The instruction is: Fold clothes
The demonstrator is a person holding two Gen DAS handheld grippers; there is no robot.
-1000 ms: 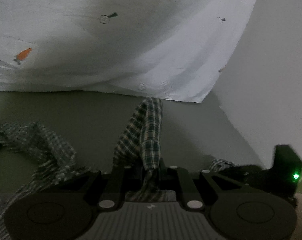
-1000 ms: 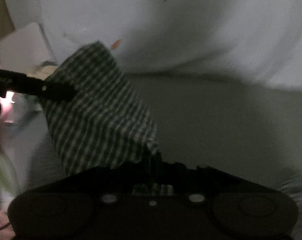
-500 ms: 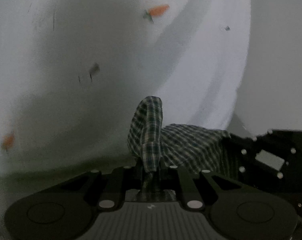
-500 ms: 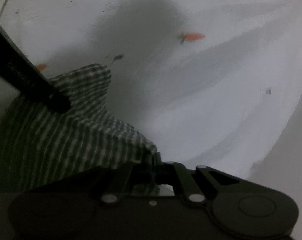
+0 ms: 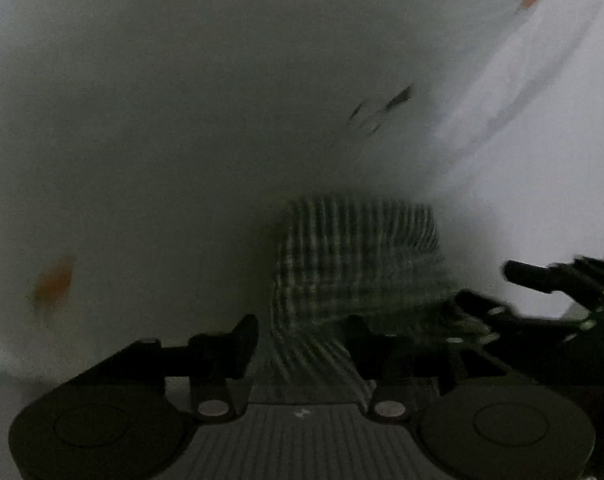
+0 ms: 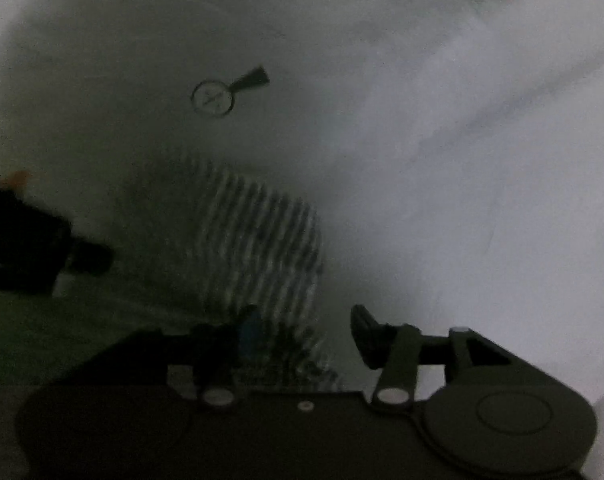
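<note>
White sheet with carrot print (image 5: 182, 120) fills both views, shadowed and close; whether it is a bed cover or a hanging cloth I can't tell. Against it sits the checked cloth (image 5: 353, 264) — bunched, blurred, running back between the fingers of both tools.

Left tool (image 5: 302, 340): fingers stand apart, cloth lying loose in the gap, nothing pinched. Right tool (image 6: 302, 328): fingers also apart, cloth resting at the left finger only. The two tools are close together, each showing at the edge of the other's view.

My read: this looks like a release, with the two held ends brought together onto the sheet — one fold laid down. Doing it well:
- pull both tools straight back along the fingers, so the open pads don't drag the top layer
- keep low and slow, since this fabric looks light and will shift
- check that the edges line up before regripping; blur hides them here
</note>
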